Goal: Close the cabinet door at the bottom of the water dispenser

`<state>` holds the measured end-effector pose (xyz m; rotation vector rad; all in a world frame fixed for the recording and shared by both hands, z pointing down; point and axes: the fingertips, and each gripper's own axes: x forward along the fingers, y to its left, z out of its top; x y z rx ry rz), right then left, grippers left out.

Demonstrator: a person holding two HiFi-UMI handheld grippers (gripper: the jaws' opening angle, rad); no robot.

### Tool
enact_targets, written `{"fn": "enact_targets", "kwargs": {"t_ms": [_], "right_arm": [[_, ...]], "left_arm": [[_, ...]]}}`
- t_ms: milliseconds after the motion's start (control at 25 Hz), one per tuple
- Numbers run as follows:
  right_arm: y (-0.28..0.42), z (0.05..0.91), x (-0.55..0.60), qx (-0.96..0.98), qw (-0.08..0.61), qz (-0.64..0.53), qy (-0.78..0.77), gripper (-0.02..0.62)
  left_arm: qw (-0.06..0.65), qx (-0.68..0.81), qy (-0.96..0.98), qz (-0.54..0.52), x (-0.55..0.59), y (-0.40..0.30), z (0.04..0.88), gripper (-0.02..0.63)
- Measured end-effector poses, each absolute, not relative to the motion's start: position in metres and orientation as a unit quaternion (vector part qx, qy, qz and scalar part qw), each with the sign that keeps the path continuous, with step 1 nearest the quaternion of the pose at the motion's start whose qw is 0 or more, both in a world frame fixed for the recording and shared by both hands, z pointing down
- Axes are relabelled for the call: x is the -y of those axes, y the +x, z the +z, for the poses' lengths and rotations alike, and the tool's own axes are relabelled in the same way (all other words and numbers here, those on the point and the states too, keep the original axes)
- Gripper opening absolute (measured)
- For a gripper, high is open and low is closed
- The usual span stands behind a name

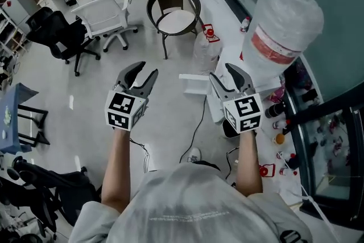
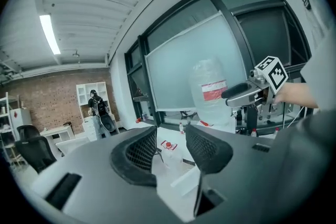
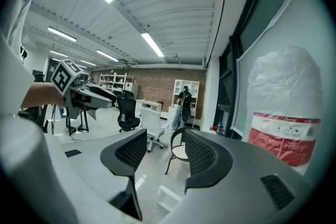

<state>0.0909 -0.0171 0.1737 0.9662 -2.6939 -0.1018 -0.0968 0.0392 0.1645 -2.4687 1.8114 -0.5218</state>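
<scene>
The person is holding both tools out ahead at about chest height, facing a water dispenser [image 1: 215, 106] that is standing against the window wall with a large wrapped water bottle [image 1: 284, 25] sitting upside down on top. The left gripper [image 1: 147, 69] is hanging over bare floor, well to the left of the dispenser, with its jaws standing wide apart and nothing between them; its own view is showing only floor and the distant bottle [image 2: 210, 92] through the gap. The right gripper [image 1: 220, 71] is hovering just in front of the dispenser's upper part, and its jaws are likewise gaping and gripping nothing, with a round chair [image 3: 178, 152] showing beyond them. The cabinet door [image 1: 193, 83] at the bottom of the dispenser is appearing as a white panel sticking out to the left over the floor, so it is evidently standing open and neither gripper is touching it. The task is therefore looking barely begun: a gripper is yet to be brought down to the panel, most likely the right one since it is nearer, and the door is waiting to be swung back against the dispenser's front.
</scene>
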Motion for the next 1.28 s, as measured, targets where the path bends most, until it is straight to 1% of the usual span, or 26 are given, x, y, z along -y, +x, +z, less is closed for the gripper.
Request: {"fn": "enact_targets", "kwargs": {"t_ms": [280, 440, 720, 880, 1000, 1160, 1280], "right_arm": [[0.086, 0.186, 0.083, 0.932, 0.145, -0.026, 0.331, 0.242], [0.082, 0.201, 0.112, 0.927, 0.153, -0.014, 0.342, 0.244], [0.053, 0.251, 0.17, 0.905, 0.173, 0.032, 0.388, 0.244], [0.026, 0.303, 0.199, 0.873, 0.198, 0.096, 0.435, 0.247], [0.007, 0.348, 0.225, 0.849, 0.208, 0.15, 0.463, 0.256], [-0.012, 0.409, 0.26, 0.814, 0.217, 0.194, 0.503, 0.261], [-0.024, 0.453, 0.284, 0.796, 0.206, 0.222, 0.524, 0.262]], "left_arm": [[0.009, -0.57, -0.801, -0.186, 0.021, -0.101, 0.179, 0.187], [-0.012, -0.551, -0.812, -0.192, 0.054, -0.111, 0.201, 0.187], [-0.043, -0.489, -0.848, -0.199, 0.134, -0.154, 0.258, 0.187], [-0.104, -0.439, -0.873, -0.186, 0.188, -0.199, 0.305, 0.187], [-0.141, -0.405, -0.88, -0.203, 0.227, -0.228, 0.351, 0.186], [-0.184, -0.348, -0.888, -0.239, 0.272, -0.244, 0.429, 0.186], [-0.211, -0.298, -0.892, -0.266, 0.298, -0.239, 0.487, 0.186]]}}
